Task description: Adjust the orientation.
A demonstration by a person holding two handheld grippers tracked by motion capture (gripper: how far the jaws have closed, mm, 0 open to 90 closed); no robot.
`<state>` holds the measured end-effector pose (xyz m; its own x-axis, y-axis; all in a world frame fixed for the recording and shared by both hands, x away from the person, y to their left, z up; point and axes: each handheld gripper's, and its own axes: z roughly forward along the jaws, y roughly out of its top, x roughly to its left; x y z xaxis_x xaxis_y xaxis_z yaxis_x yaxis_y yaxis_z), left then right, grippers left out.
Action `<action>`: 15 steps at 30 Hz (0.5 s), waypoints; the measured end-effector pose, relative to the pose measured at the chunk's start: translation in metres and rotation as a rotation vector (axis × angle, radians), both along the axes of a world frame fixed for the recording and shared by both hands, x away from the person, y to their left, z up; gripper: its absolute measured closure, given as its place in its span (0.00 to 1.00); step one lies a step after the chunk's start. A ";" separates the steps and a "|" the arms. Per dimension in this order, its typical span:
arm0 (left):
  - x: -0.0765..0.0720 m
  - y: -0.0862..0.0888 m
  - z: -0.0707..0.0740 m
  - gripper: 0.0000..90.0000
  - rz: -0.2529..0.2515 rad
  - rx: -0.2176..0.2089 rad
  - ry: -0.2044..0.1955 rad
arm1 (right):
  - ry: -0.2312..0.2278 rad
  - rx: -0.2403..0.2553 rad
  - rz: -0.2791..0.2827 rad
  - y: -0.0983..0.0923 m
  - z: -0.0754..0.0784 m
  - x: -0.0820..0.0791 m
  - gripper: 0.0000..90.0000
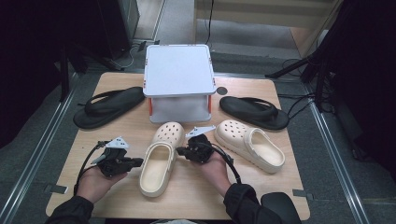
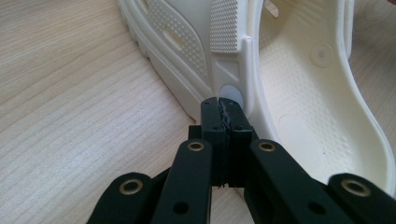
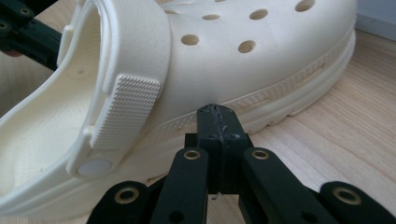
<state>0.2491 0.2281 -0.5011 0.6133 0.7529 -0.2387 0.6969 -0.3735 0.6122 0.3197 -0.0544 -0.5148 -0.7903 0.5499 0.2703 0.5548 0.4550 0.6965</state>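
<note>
Cream clog [image 1: 159, 164] lying sole-down near the middle of the wooden table [image 1: 196, 205], toe toward the white two-tier stand [image 1: 179, 70], heel toward the person. Flanked on both sides: left tongs [image 1: 138, 161] pointing in at its side from the left, right tongs [image 1: 179, 151] pointing in from the right, each cradled in an upturned hand. Both tongs closed with nothing between the jaws, pads pressed flat together. Seen from the left gripper view, closed tips of the left tongs [image 2: 223, 103] right at the strap rivet on the clog [image 2: 299, 93], touching or just short of it, hard to say which. Seen from the right gripper view, closed tips of the right tongs [image 3: 215, 111] against the ribbed sole edge of the clog [image 3: 224, 60], below the perforated upper, with its heel strap folded forward. Second cream clog [image 1: 250, 144] lying just right of the right hand, angled. Black flip-flop [image 1: 108, 106] at the far left of the table, another black flip-flop [image 1: 254, 112] at the far right, either side of the stand
</note>
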 end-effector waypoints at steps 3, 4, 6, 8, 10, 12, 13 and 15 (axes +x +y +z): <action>-0.001 -0.002 -0.001 1.00 0.009 0.000 -0.003 | 0.000 0.000 0.000 0.001 0.000 0.003 1.00; -0.002 -0.003 -0.001 1.00 0.017 -0.003 -0.002 | 0.000 0.000 0.000 0.001 0.000 0.003 1.00; -0.004 -0.003 -0.002 1.00 0.033 -0.011 -0.007 | -0.003 -0.001 0.001 0.001 0.000 0.004 1.00; -0.005 -0.004 -0.002 1.00 0.044 -0.017 -0.009 | -0.002 -0.001 0.000 0.001 0.000 0.004 1.00; -0.005 -0.006 -0.002 1.00 0.039 -0.017 -0.004 | 0.000 -0.002 -0.006 0.002 0.000 0.004 1.00; -0.005 -0.010 -0.003 1.00 0.031 -0.022 -0.005 | -0.002 -0.003 -0.010 0.002 0.000 0.007 1.00; -0.005 -0.010 -0.003 1.00 0.031 -0.022 -0.005 | -0.003 -0.004 -0.013 0.002 0.000 0.007 1.00; -0.005 -0.012 -0.006 0.98 0.038 -0.047 0.010 | -0.011 -0.004 -0.018 0.002 0.000 0.009 1.00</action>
